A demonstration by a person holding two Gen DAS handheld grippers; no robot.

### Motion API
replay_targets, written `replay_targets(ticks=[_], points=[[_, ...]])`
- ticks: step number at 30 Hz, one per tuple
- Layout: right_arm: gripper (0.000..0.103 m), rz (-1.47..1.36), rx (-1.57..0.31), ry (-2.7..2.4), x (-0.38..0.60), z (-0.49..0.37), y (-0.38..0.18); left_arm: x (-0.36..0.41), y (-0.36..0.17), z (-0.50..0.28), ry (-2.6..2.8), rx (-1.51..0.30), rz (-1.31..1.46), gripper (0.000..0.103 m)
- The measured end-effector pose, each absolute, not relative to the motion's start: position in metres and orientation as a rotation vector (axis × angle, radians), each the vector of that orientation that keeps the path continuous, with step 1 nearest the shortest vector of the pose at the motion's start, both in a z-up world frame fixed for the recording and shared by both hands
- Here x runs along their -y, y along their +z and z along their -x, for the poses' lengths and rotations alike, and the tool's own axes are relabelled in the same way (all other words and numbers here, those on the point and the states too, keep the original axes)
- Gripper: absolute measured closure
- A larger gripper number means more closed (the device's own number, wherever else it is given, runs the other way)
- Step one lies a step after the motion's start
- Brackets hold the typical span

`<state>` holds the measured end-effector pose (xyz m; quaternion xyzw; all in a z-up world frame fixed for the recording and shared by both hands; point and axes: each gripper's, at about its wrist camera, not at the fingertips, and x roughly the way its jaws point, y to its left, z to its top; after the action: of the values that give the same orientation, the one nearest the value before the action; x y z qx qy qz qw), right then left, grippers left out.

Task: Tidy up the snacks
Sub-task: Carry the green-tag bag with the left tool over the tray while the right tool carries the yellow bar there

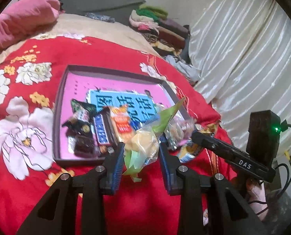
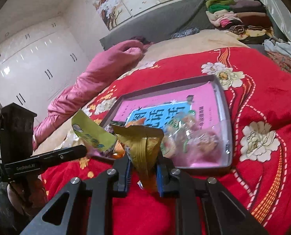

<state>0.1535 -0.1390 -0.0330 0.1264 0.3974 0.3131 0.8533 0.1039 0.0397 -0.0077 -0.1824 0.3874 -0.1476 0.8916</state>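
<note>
Carrying both clamped packets, the left gripper [image 1: 141,154] fingers pinching a green-wrapped cake [image 1: 145,143] and the right gripper [image 2: 143,168] fingers shut on a gold packet [image 2: 143,146], should end low over the tray [image 1: 57,117].

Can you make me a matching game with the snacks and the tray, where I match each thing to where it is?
Things:
1. green-and-yellow snack packet
2. gold snack packet
3. Snickers bar
4. tray

Places:
A. lying inside the tray
B. resting on the red flowered blanket
C. pinched in the left gripper
D. pinched in the right gripper

Right pairs: 1-C, 2-D, 3-A, 4-B
</note>
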Motion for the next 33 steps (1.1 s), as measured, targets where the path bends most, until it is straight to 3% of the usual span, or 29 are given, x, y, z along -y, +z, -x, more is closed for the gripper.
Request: replay_targets(ticks=[8,33], points=[[0.082,-0.265,-0.757,0.628,0.147,-0.169,-0.018,-0.053,0.001,-0.114,-0.25,-0.766,0.389,0.068],[0.082,-0.209,-0.751,0.556,0.141,-0.228,-0.032,-0.056,-0.027,-0.138,-0.111,-0.818,0.321,0.068]])
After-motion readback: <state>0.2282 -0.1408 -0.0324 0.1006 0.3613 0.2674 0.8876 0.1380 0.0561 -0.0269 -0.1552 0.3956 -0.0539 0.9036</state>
